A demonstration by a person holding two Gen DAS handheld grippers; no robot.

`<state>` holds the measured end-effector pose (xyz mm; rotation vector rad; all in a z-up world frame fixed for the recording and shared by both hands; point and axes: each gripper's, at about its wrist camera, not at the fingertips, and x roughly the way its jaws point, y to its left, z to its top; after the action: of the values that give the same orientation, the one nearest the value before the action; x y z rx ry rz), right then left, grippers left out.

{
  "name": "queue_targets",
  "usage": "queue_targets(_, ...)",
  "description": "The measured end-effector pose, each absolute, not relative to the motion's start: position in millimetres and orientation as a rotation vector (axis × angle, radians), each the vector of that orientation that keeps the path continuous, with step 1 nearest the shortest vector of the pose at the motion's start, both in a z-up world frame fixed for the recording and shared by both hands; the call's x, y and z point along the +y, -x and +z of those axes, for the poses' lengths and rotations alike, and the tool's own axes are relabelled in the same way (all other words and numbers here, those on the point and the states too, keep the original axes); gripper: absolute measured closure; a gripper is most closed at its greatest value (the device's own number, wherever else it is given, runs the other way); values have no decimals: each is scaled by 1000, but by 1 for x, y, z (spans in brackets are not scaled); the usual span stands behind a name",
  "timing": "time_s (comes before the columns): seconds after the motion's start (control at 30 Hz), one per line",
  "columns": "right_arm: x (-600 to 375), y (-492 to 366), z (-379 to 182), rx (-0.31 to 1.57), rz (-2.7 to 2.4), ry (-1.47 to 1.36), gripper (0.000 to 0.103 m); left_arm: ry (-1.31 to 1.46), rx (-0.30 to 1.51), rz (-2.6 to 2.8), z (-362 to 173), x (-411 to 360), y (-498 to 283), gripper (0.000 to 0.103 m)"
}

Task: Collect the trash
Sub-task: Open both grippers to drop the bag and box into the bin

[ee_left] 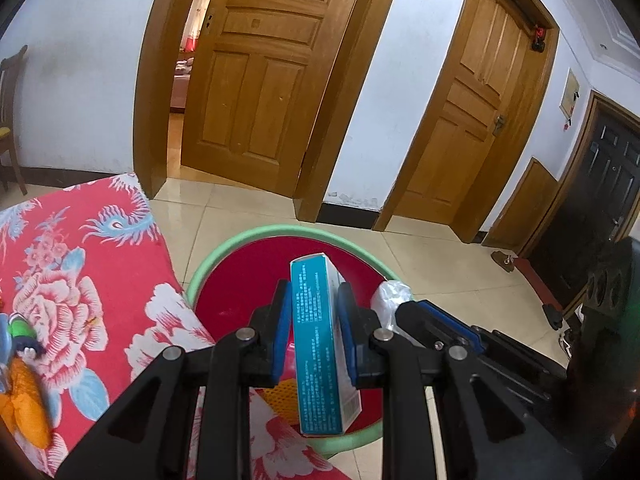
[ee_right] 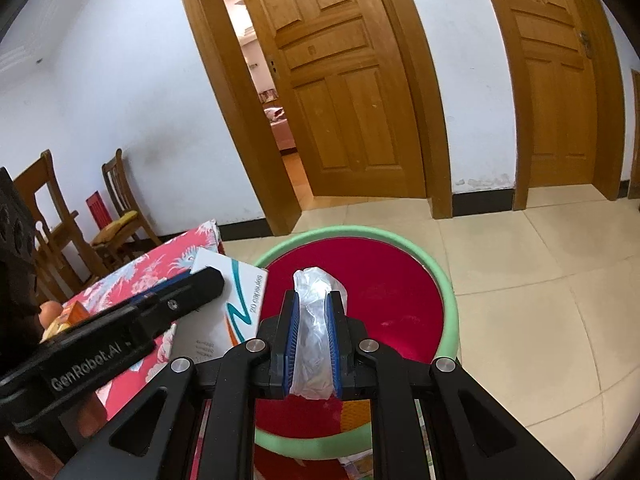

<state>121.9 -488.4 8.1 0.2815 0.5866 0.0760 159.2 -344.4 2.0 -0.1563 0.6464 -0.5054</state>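
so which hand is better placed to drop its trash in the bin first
Right, probably: its tool holds the plastic wrap over the bin centre, while the left's box hangs nearer the bin's edge.

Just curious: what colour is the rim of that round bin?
Pale green rim, with a red liner inside; clearest in the right wrist view.

Matte black linkage arms with round silver pivot pins, blue ribbed pads (ee_right: pixel 291 332) lining black fingers; white "GenRobot.AI" lettering along left gripper (ee_right: pixel 120 332) side.
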Motion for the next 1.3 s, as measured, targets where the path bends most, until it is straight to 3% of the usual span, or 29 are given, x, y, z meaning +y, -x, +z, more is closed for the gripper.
queue_targets(0.67, -504, -124, 0, 608, 78, -356, 89, 174, 606, -507, -2, -340, -153, 79)
queue_targets(0.8, -502, -123, 0, 614, 79, -350, 89, 176, 611, -506, -2, -339, -154, 63)
queue_targets(1.3, -496, -124, 1, 627, 63, -316, 85, 145, 627, -491, -3, -346, -155, 43)
